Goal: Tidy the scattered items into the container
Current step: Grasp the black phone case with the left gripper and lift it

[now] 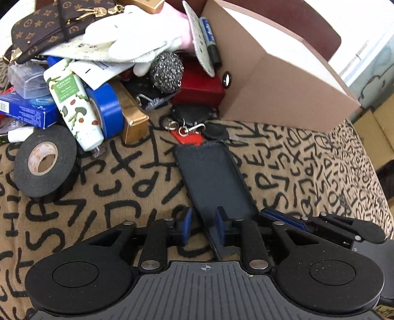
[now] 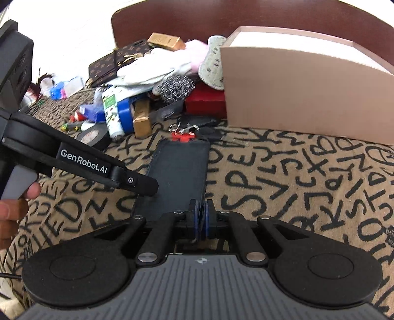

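Observation:
A black flip phone case [image 1: 211, 177] [image 2: 179, 172] lies flat on the letter-patterned cloth, its far end by a key bunch [image 1: 187, 125]. My left gripper [image 1: 204, 221] stands open at the case's near end, its right pad over the case and its left pad off the left edge. In the right wrist view one left finger [image 2: 145, 185] rests over that edge. My right gripper [image 2: 202, 214] [image 1: 283, 217] is shut on the case's near right edge. The pinkish cardboard box [image 1: 283, 81] [image 2: 295, 98] stands beyond the case to the right.
A heap left of the box holds a black tape roll [image 1: 44, 160], blue tape [image 1: 108, 108], a lotion tube [image 1: 73, 98], a steel scourer [image 1: 167, 71], a white glove [image 1: 133, 37], a red box [image 1: 199, 88] and a monogram pouch [image 1: 49, 22]. A person's hand [image 2: 14, 204] holds the left gripper.

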A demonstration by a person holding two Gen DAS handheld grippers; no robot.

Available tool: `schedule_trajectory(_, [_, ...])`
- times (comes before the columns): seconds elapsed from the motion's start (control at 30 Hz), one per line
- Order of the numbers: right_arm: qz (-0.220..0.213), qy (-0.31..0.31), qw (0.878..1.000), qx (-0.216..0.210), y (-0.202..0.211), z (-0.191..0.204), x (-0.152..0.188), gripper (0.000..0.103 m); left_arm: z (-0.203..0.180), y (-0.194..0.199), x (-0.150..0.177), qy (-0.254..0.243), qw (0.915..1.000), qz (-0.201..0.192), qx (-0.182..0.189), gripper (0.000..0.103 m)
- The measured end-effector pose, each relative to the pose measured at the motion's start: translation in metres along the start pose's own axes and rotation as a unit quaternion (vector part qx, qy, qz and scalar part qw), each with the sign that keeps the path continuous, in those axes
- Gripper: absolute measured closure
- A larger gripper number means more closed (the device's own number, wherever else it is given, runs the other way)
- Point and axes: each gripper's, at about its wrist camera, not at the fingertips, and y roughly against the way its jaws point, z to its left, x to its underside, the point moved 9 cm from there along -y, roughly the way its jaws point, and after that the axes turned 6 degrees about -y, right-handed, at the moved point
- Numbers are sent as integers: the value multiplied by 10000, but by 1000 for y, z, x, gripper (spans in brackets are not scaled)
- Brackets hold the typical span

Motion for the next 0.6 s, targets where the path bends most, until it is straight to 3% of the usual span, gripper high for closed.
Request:
schedule_trajectory(0.17, [-43,-55,10000,21,-8,-1,-6,95,-1,-6,-6,-59,9999,-50,-128,56])
schedule_trajectory(0.2, [-46,-61,10000,21,-9,-1,-7,95,-3,-7,-6,-121,9998,-45,-157,61])
schedule_trajectory(0.23, [-49,-60,10000,22,-11,-1,-7,95,-3,-8,-7,-195,9995,-35,-226,84])
schedule_trajectory(0.27, [-50,-64,10000,31,-12,-2,-7,94,-3,-9,-7,-259,9992,-25,-314,87])
schedule_trajectory(0.37, [-41,-47,10000,23,-12,0,-7,94,0,-8,-6,-193,9994,-27,-275,88])
schedule_trajectory(0.47, [-25,-106,9999,21,-14,-1,-7,93,0,-9,-6,-129,9996,-74,-240,69])
schedule_trajectory(0.5, [-31,-116,9999,33,-14,-2,-8,93,-1,-10,-5,-152,9995,-84,-254,68])
schedule_trajectory(0.6, [-48,-154,9999,7,-15,-2,-8,93,-6,-9,-4,-362,9985,-110,-393,78])
